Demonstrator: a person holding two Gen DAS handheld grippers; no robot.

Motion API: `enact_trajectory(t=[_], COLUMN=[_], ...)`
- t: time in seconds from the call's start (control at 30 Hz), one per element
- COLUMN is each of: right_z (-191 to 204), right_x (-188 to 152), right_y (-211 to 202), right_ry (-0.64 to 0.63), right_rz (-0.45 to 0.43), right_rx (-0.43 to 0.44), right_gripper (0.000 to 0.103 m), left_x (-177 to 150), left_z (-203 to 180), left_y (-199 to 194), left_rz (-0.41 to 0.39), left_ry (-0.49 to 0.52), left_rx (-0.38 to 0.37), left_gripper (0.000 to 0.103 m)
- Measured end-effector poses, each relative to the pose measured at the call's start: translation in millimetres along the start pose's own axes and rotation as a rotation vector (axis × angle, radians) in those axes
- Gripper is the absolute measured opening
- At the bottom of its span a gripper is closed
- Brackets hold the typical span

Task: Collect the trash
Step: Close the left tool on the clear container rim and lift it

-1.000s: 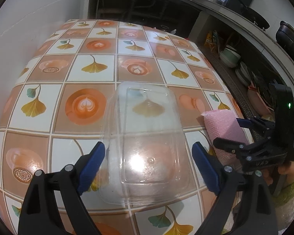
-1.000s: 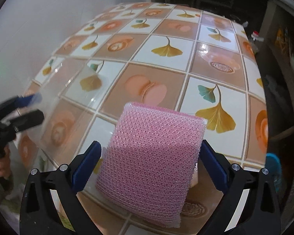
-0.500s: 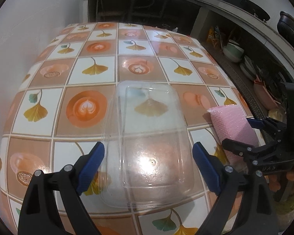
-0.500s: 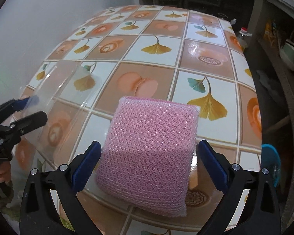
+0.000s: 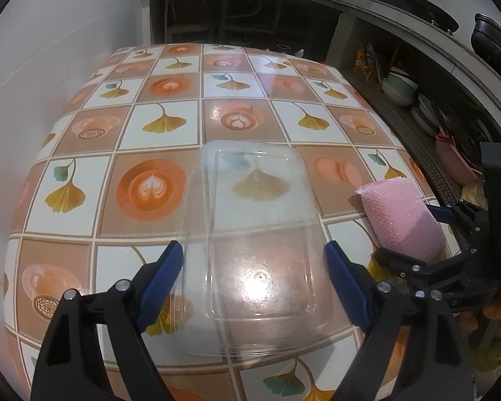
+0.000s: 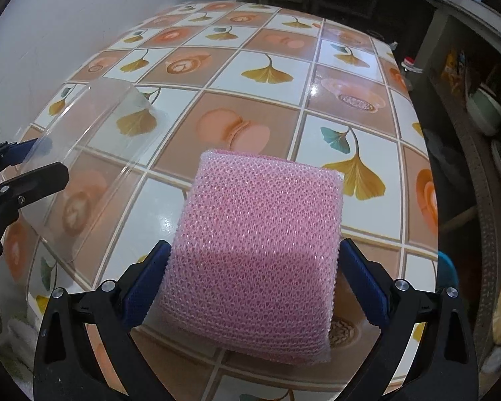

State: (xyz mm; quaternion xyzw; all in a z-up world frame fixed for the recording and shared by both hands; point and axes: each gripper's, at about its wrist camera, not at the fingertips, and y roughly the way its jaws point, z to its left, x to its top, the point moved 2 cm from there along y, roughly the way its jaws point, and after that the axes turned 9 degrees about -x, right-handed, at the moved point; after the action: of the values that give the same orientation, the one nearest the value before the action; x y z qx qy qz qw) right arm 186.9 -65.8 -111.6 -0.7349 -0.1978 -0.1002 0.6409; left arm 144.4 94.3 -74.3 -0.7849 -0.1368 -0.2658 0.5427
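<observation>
The clear plastic lid (image 5: pixel 255 244) is hard to read: the tile pattern shows straight through it, and only its rim lines and a glare spot mark it out. It lies between the blue pads of the left hand-held gripper (image 5: pixel 254 277), whose jaws are closing; the left pad looks to be at the rim, while on the right I cannot tell whether pad and rim meet. From the right wrist view the lid (image 6: pixel 93 153) appears tilted, its near end raised off the surface (image 6: pixel 267 120).

The pink mesh pad (image 6: pixel 260 257) sits between the pads of the right hand-held gripper (image 6: pixel 250 284), which press both its sides; its lower edge hides the tiles beneath. From the left wrist view, the pad (image 5: pixel 400 217) is partly covered by the black gripper frame.

The surface (image 5: pixel 163 123) is bare beyond both items, with a white wall (image 5: pixel 50 67) along its left edge. On the right it drops off beside dim shelves (image 5: pixel 417 100) of bowls, cut off by the lens rim.
</observation>
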Motion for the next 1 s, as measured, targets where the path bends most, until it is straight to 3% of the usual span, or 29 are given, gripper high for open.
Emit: enact_trajectory(t=[0.33, 1.0], right_z=[0.5, -2.7], right_x=[-0.5, -2.0], right_y=[-3.1, -6.5], right_ry=[0.007, 0.016], right_rz=[-0.006, -0.021], right_rx=[0.006, 0.021], right_gripper=[0.083, 0.081], left_x=[0.2, 2.6], left_z=[-4.2, -6.0], left_y=[-1.5, -5.0], left_rz=[-0.008, -0.026], left_ry=[0.015, 0.031], left_rx=[0.004, 0.014], left_gripper=[0.083, 0.083])
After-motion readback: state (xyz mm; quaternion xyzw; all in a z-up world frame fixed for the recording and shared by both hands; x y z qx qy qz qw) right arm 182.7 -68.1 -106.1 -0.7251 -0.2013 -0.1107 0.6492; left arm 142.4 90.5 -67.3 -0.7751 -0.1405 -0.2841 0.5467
